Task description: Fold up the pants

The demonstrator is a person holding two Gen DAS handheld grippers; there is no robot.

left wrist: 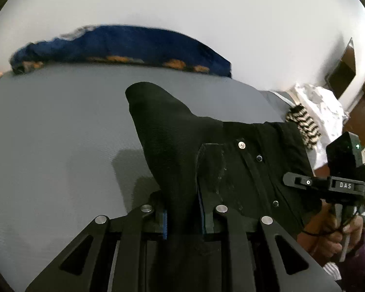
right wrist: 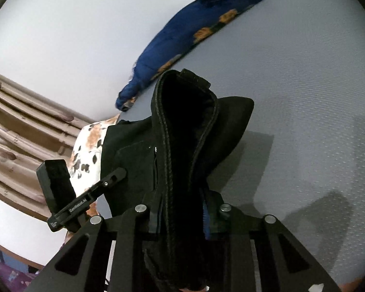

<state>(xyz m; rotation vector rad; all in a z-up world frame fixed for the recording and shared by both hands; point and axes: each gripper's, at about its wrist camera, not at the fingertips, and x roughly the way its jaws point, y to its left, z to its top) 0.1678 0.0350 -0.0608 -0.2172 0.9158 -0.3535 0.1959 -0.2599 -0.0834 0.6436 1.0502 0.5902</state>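
Note:
The black pants (left wrist: 172, 133) hang lifted off the grey surface (left wrist: 60, 133), stretched between both grippers. My left gripper (left wrist: 182, 194) is shut on one bunch of the fabric, which rises from its jaws to a peak. The waistband with a silver button (left wrist: 242, 145) and snaps runs right toward the right gripper's housing (left wrist: 340, 185), held by a hand. In the right wrist view, my right gripper (right wrist: 182, 206) is shut on the folded waistband edge of the pants (right wrist: 182, 126). The left gripper's housing (right wrist: 60, 189) shows at the left.
A blue cloth with orange flowers (left wrist: 124, 46) lies along the far edge of the grey surface (right wrist: 304, 97). A white floral cloth (right wrist: 90, 141) and wooden slats (right wrist: 24, 126) sit beyond one side. A striped fabric (left wrist: 304, 124) and a white cloth lie at the other.

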